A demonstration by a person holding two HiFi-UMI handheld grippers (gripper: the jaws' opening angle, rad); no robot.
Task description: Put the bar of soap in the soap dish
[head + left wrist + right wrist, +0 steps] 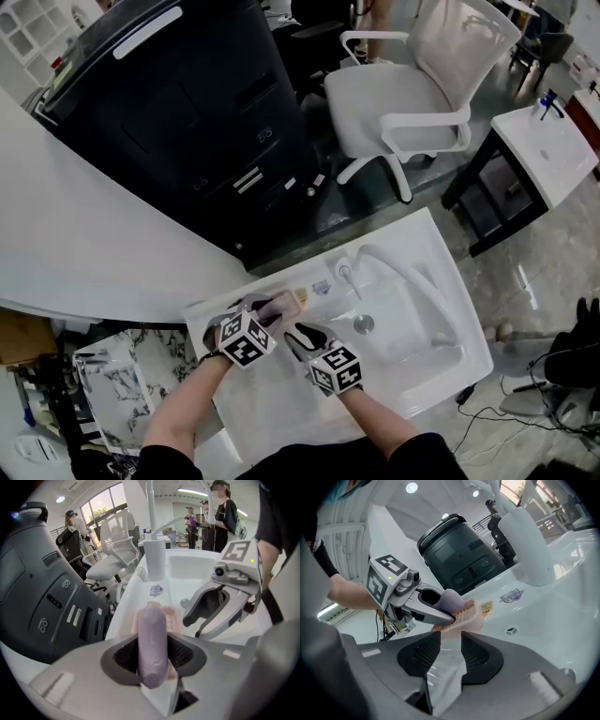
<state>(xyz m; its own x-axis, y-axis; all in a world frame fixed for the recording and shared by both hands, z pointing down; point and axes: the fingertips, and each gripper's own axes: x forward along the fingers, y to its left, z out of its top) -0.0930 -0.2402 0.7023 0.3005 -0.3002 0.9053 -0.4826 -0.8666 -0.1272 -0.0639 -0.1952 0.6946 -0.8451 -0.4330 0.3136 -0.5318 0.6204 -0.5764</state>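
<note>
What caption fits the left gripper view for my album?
Left tongs hold a purple soap bar over the pink soap dish on the white sink.

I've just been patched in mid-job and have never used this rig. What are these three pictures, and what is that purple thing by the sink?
A person holds a gripper in each hand. The head view looks down from their head; the other two ride on the grippers. The left gripper is shut on the purple bar of soap, over the peach soap dish on the rim of the white sink. The right gripper is open and empty, beside it.
</note>
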